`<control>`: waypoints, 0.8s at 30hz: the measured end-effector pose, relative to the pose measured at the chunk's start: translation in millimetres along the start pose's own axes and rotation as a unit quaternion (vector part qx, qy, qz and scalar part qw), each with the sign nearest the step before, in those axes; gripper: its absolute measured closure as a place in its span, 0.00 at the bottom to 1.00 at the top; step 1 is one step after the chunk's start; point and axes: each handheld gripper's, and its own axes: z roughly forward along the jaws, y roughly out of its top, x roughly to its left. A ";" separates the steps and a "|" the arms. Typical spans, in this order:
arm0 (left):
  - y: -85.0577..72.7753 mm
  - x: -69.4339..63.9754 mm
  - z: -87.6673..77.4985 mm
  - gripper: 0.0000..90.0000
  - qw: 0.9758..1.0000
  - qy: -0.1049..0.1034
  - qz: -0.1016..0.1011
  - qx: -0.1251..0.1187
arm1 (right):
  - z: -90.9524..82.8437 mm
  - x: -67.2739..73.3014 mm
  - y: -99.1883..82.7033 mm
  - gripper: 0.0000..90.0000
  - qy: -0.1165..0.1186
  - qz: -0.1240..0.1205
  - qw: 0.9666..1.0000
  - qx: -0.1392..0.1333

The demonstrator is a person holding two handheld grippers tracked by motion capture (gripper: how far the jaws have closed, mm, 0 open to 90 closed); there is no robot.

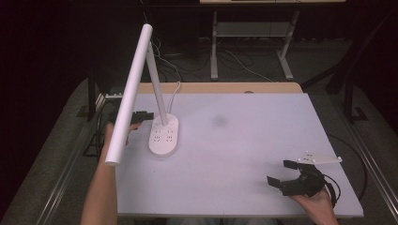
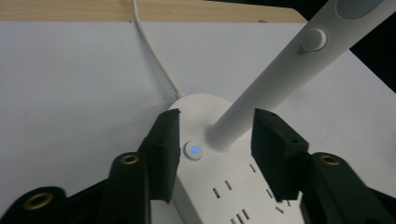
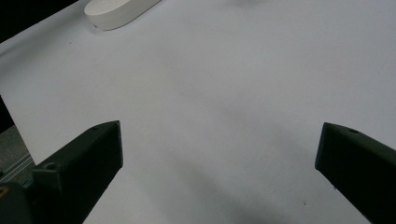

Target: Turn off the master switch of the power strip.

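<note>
Claw jaws of the left claw (image 2: pixel 217 154) stand partly apart on either side of the lamp base (image 2: pixel 219 186), one jaw at its left flank, the other over its right side, with the foot of the lamp stem (image 2: pixel 261 93) and a small round button (image 2: pixel 194 150) glowing blue between them. Whether the pads press on the base cannot be told; nothing is plainly gripped. In the high view this left claw (image 1: pixel 141 115) sits by the tabletop's left edge, just beside the base (image 1: pixel 164 136).

The base is a smooth white plastic oval, flat on top, with rows of narrow socket slots cut into it; nothing is plugged into the slots that show. A white cord (image 2: pixel 154 56) runs from its far end toward the tabletop's far edge. The stem is a round white tube rising at a tilt, with a round knob (image 2: pixel 314 39) at its joint. From the top of the stem a long white bar, the lamp head (image 1: pixel 129 93), slopes down toward the near-left corner.

The right claw (image 1: pixel 281 172) rests near the near-right corner, well apart from the lamp, its black angular jaws wide open with nothing between them. A flat pale three-cornered plate sits on top of it.

The tabletop (image 1: pixel 244 140) is a matte, pale sheet with a bare wooden strip along its far edge.
</note>
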 end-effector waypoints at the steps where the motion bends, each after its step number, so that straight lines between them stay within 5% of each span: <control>1: -0.2 0.3 0.8 0.63 1.000 0.000 0.000 0.002 | -0.2 -0.9 -0.3 0.00 -0.001 -0.001 1.000 -0.001; 16: -3.7 1.4 17.2 0.97 1.000 0.002 -0.005 0.014 | 1.8 -1.0 -1.1 0.00 0.000 -0.004 1.000 0.003; 24: -5.3 -0.6 26.4 1.00 1.000 0.009 0.004 0.027 | 3.0 0.1 -0.9 0.00 0.000 -0.005 1.000 0.006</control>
